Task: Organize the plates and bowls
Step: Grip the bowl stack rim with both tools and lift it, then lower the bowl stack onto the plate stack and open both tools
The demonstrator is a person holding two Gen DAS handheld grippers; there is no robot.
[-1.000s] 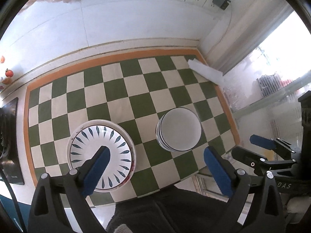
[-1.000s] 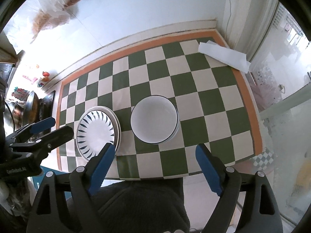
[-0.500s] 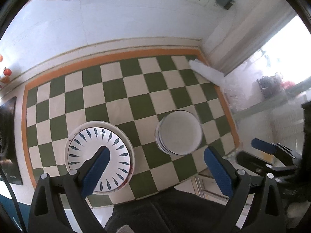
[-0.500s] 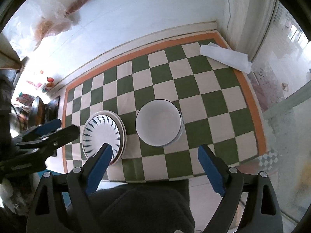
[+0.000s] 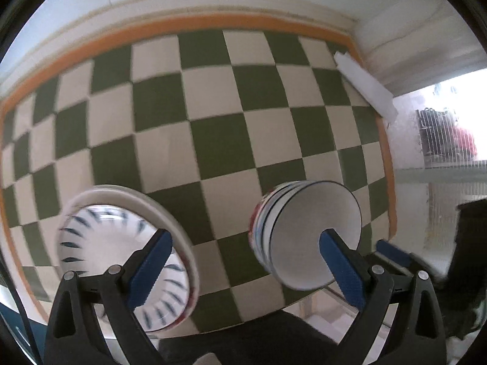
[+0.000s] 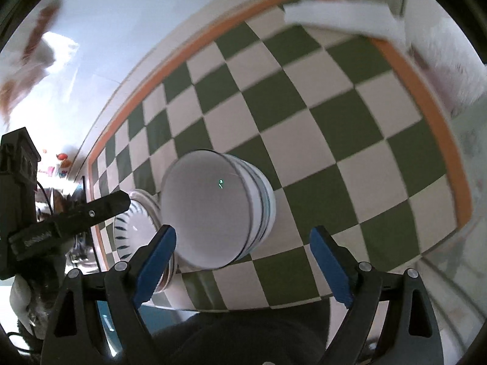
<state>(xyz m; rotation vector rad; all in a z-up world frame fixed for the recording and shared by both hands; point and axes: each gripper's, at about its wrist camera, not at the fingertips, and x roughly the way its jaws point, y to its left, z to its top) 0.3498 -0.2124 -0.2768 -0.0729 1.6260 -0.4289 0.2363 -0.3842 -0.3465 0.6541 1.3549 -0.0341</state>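
A stack of white bowls with dark rims [image 5: 307,231] stands near the table's front edge, also in the right wrist view [image 6: 213,210]. A stack of plates, the top one with a blue leaf pattern [image 5: 121,258], lies to its left, partly hidden in the right wrist view [image 6: 134,228]. My left gripper [image 5: 245,261] is open and empty, low over the gap between plates and bowls. My right gripper [image 6: 242,261] is open and empty, close above the bowls' near side. The left gripper's finger shows in the right wrist view [image 6: 91,213].
The table has a green-and-white checkered cloth with an orange border [image 5: 213,127]. A folded white paper [image 5: 365,85] lies at the far right corner, also in the right wrist view [image 6: 341,18]. A white wall runs behind. A dark lap sits below the front edge.
Both grippers have dropped much closer to the table, so plates and bowls look far bigger. Both stay open. The dishes have not moved.
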